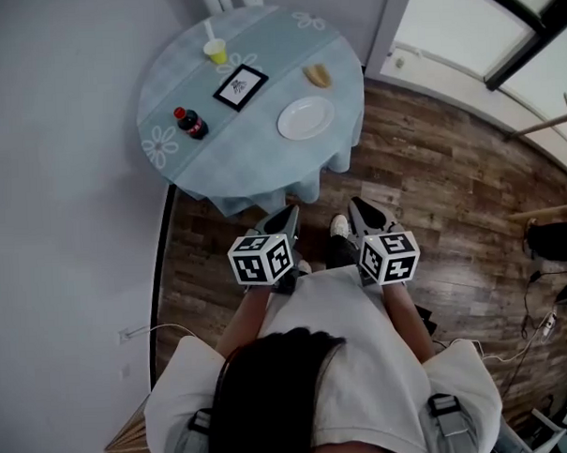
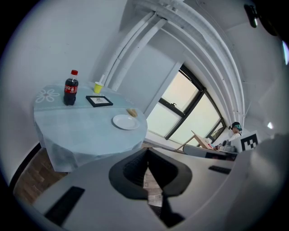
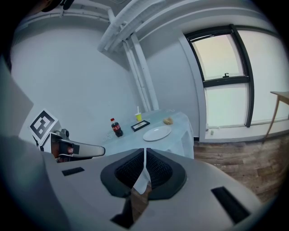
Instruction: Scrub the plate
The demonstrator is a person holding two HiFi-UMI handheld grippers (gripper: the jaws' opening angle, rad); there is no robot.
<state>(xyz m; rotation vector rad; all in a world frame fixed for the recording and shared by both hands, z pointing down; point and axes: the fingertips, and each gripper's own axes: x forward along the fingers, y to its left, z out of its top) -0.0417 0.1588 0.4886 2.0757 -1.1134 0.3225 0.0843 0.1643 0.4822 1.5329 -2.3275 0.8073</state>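
Plate point(image 1: 306, 118) sitting bare on the round table point(image 1: 262, 161), well apart from both grippers.
Small tan lump point(image 1: 318, 76) just beside it is reading too small to identify; pale blue cloth point(image 1: 254, 189) is hiding the table legs, and the person's head point(image 1: 272, 400) is blocking the lower head view. Left gripper point(image 1: 289, 214) and right gripper point(image 1: 359, 205) are hovering over wood floor point(image 1: 432, 196) near the table edge, jaws pressed together, gripping nothing. Cola bottle point(image 1: 191, 123), yellow cup point(image 1: 216, 51) and framed picture point(image 1: 240, 87) are sharing the tabletop; big window point(image 3: 226, 76) is lighting the white room.
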